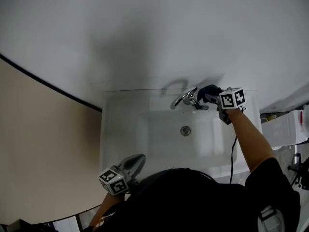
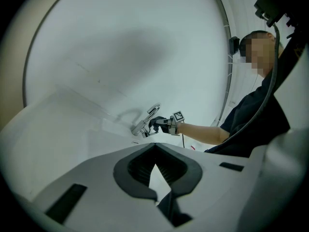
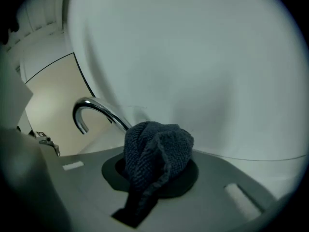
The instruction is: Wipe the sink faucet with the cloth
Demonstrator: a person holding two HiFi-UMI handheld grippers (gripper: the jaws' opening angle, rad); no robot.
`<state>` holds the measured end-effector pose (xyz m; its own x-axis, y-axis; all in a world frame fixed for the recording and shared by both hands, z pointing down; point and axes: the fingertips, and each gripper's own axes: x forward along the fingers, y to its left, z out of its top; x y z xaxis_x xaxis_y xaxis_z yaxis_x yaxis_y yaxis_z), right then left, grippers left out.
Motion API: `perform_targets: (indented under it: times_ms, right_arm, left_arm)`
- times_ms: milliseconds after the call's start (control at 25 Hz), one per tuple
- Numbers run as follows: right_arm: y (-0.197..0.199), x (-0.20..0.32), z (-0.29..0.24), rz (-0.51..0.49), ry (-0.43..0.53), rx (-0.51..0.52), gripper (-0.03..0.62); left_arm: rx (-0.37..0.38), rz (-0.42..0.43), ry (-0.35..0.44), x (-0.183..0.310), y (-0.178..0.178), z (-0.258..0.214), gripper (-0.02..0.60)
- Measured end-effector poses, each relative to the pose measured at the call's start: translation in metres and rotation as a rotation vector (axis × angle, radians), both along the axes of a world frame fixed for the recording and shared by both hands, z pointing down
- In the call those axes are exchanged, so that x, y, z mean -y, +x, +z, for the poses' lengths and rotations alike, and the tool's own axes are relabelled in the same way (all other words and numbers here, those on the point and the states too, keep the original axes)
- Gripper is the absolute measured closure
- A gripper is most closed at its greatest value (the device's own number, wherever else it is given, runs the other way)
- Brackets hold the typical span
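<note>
The chrome faucet (image 1: 186,98) curves over the back of the white sink (image 1: 120,129). My right gripper (image 1: 215,99) is right beside the faucet's base, shut on a bunched dark blue cloth (image 1: 206,92). In the right gripper view the cloth (image 3: 155,151) bulges out between the jaws, with the faucet spout (image 3: 94,109) just behind it to the left; I cannot tell if they touch. My left gripper (image 1: 131,164) hangs at the sink's near left edge, shut and holding nothing. From the left gripper view (image 2: 154,154) the faucet (image 2: 146,121) and the right gripper (image 2: 163,125) appear far off.
The drain (image 1: 185,130) sits mid-basin. A white wall rises behind the sink, with a beige wall (image 1: 43,153) to the left. A white container (image 1: 285,128) stands right of the sink. A black cable (image 1: 232,158) hangs along my right arm.
</note>
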<state>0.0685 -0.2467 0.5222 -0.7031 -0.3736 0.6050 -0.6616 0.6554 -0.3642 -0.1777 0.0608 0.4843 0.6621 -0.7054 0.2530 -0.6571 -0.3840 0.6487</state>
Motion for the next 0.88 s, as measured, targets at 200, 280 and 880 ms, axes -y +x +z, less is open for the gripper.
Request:
perform_targets:
  times_ms: [200,280,880]
  right_arm:
    - [-0.023,0.012,0.067,-0.163,-0.001,-0.238,0.537]
    - [-0.033,0.016,0.076,-0.222,0.035,-0.293,0.539]
    - [-0.055,-0.013,-0.006,-0.761,0.672,-0.743,0.537]
  left_arm:
    - [0.021,-0.002,-0.006,0.001,0.002,-0.002,0.581]
    - [0.035,-0.008,-0.016,0.001,0.001,-0.002,0.581]
    - [0.008,-0.009,0.01,0.006,0.003,-0.002,0.581]
